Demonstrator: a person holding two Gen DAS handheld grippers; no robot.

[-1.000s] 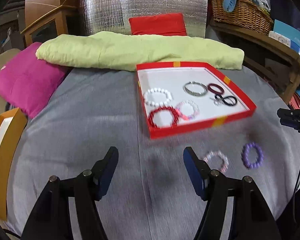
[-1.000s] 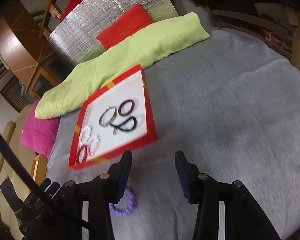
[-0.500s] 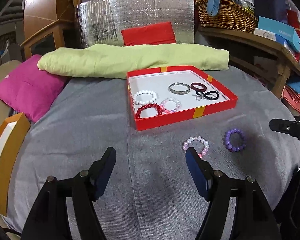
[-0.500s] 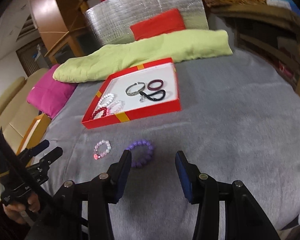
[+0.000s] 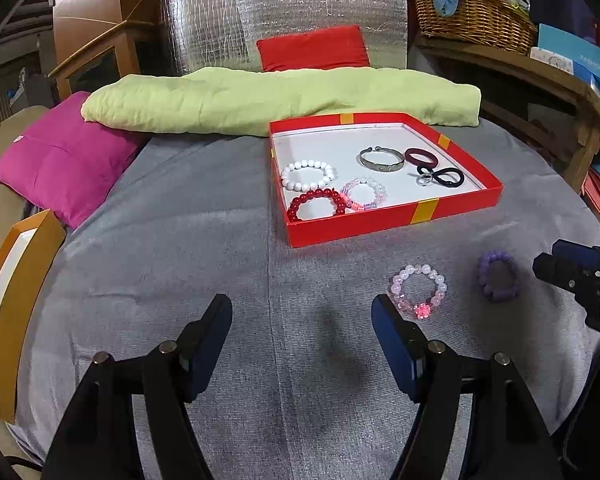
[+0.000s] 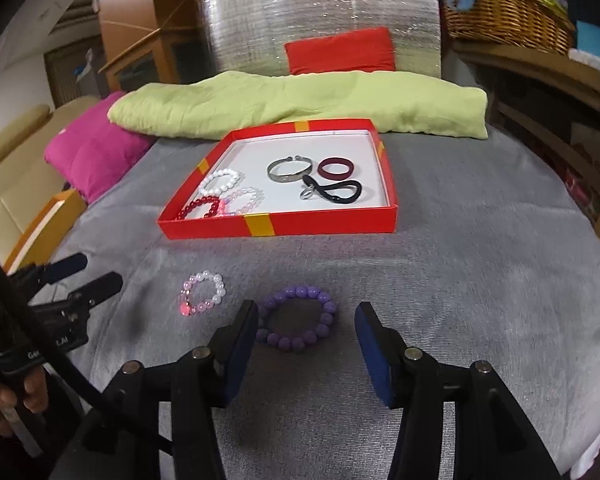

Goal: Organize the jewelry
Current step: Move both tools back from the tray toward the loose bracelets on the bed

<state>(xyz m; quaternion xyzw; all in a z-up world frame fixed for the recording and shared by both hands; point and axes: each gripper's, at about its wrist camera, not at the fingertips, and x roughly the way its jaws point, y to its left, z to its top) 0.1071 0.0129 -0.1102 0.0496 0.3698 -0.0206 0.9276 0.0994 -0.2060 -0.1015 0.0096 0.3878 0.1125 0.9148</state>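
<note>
A red tray (image 5: 384, 222) (image 6: 320, 226) with a white floor sits on the grey cloth and holds several bracelets and bands. Two bracelets lie loose in front of it: a pale pink beaded one (image 5: 418, 290) (image 6: 202, 293) and a purple beaded one (image 5: 497, 276) (image 6: 297, 323). My left gripper (image 5: 302, 340) is open and empty above the cloth, left of the pink bracelet. My right gripper (image 6: 306, 340) is open and empty, its fingers either side of the purple bracelet and just short of it. It also shows at the left wrist view's right edge (image 5: 556, 268).
A lime green cushion (image 5: 280, 96) lies behind the tray, with a magenta pillow (image 5: 64, 156) at left and a silver padded panel and red cushion (image 5: 312, 48) behind. A wicker basket (image 5: 472, 12) sits on a wooden shelf at right. An orange-framed box (image 5: 12, 296) stands at the left edge.
Both grippers have swung to face the tray squarely and lowered. The right gripper has come up behind the purple bracelet. Both stay open.
</note>
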